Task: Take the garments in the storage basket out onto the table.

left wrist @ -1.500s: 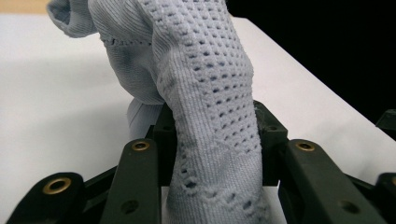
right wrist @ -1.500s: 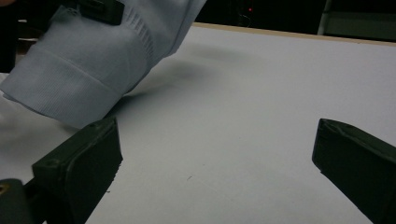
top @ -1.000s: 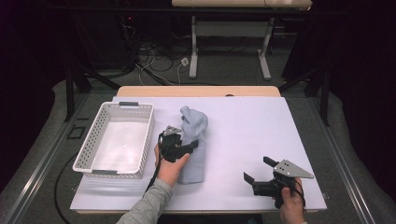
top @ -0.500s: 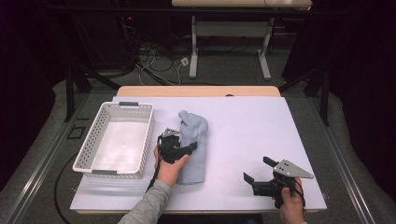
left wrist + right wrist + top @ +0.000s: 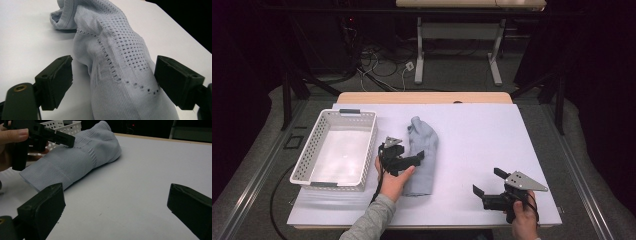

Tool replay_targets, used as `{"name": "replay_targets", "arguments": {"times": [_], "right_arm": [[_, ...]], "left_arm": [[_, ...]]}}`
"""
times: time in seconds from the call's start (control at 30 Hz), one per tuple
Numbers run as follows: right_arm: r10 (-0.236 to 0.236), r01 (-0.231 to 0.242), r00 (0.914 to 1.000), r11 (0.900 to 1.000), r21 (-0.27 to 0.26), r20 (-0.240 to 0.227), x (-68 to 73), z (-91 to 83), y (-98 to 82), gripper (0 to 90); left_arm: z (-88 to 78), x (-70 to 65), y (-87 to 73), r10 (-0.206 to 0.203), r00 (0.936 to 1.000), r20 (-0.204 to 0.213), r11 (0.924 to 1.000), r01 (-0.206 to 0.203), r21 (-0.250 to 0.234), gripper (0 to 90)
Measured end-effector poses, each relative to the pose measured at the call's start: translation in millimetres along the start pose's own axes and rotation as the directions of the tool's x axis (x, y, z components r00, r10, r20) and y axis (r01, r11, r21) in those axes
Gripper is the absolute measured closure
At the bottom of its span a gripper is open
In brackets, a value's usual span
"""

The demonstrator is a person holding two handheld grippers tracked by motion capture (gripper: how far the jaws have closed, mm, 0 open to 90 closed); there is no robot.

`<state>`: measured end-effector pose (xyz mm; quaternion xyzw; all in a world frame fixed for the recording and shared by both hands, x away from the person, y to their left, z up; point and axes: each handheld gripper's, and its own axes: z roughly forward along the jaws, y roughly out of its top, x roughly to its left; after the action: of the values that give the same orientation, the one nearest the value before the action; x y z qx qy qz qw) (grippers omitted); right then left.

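Here, no readable writing or brand on anything. Pale blue sock [image 5: 421, 155] mid-table on white sheet [image 5: 472, 135], long axis running near-to-far, cuff end near, toe end far. Just right of white basket [image 5: 338, 148], apart from it. Left gripper [image 5: 406, 161] spread wide, straddling sock's middle, one jaw each side. Right gripper [image 5: 488, 183] near right corner, spread wide, holding nothing, well apart from sock.

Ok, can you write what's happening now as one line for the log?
left gripper: open, astride sock | right gripper: open, over bare table | basket: left of sock
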<state>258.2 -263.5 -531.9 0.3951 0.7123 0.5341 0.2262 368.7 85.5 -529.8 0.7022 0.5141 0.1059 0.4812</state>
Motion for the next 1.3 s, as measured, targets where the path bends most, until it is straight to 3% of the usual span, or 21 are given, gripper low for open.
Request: {"name": "replay_targets", "arguments": {"times": [0.17,0.4,0.57,0.8,0.93,1.13,1.3], "right_arm": [[0.002,-0.002,1.0000,1.000,0.003,0.001,0.0,-0.2,0.1,1.2],[-0.002,0.002,1.0000,1.000,-0.002,0.005,-0.7,-0.3,0.0,1.2],[0.001,-0.001,1.0000,1.000,0.000,0.006,-0.1,-0.4,0.0,1.2],[0.003,-0.003,1.0000,1.000,0.003,0.003,0.2,-0.3,-0.1,1.2],[0.005,-0.005,1.0000,1.000,0.002,0.004,0.2,-0.4,-0.3,1.2],[0.000,0.000,1.0000,1.000,0.004,0.005,0.0,-0.1,-0.6,1.2],[0.004,-0.004,1.0000,1.000,0.003,0.007,1.4,0.9,-1.1,1.2]], "left_arm": [[-0.1,-0.7,-0.7,-0.006,1.0000,-0.003,0.9999,0.006,0.010,5.4],[-6.0,-2.4,0.7,-0.007,0.9999,0.008,1.0000,0.007,0.000,1.2],[-17.8,-3.2,5.0,-0.002,0.9993,0.039,0.9999,0.002,-0.012,0.4],[-43.3,-1.7,10.9,0.034,0.9952,0.091,0.9983,-0.030,-0.050,0.4],[-59.1,2.4,13.1,0.064,0.9892,0.132,0.9955,-0.054,-0.077,0.4],[-86.5,5.7,16.1,0.130,0.9822,0.136,0.9851,-0.112,-0.131,0.4],[-107.3,10.8,17.6,0.146,0.9788,0.144,0.9799,-0.123,-0.157,0.5]]}}
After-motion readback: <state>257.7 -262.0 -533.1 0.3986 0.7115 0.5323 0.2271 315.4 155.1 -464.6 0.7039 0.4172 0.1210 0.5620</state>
